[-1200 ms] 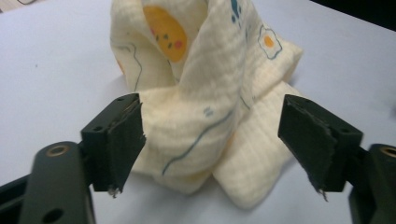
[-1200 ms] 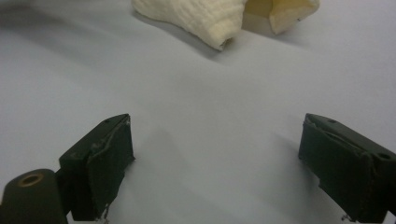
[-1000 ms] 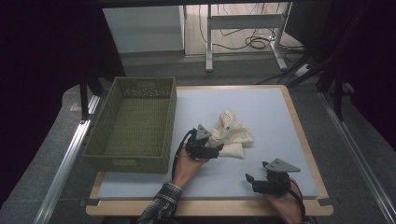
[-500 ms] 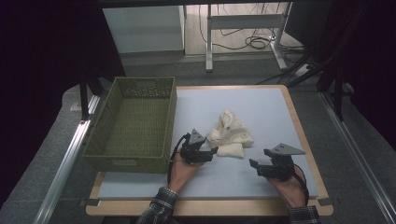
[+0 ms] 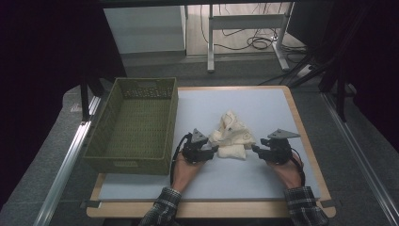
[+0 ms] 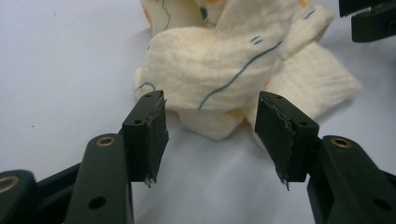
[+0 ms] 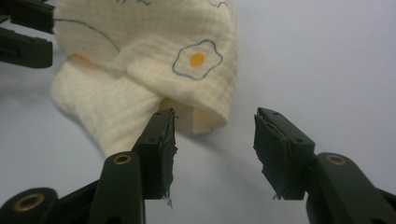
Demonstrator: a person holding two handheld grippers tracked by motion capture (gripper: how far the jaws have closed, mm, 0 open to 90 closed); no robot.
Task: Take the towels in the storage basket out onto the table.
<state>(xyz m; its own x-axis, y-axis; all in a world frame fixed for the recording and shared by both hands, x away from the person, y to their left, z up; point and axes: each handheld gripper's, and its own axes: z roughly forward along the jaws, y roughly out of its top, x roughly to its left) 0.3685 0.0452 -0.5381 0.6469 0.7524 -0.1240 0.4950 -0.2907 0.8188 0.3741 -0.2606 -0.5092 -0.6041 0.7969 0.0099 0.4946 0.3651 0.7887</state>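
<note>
A crumpled cream cloth with blue lines and a fried-egg print lies mid-table. My left gripper sits at its left edge. In the left gripper view the left gripper has its jaws apart, a low fold of the cloth reaching between the tips, pads not touching it. My right gripper is at the cloth's right edge. In the right gripper view the right gripper stands open, the cloth's hem just ahead of the left jaw. Both pairs of jaws have just been closing.
A green woven basket stands left of the cloth, nothing inside it. The pale blue mat has a wooden border. Table legs and cables lie on the floor beyond the far edge.
The right gripper has moved up from near the front right edge to the cloth's right side. The left gripper stayed at the cloth's left edge. Both jaw gaps look narrower.
</note>
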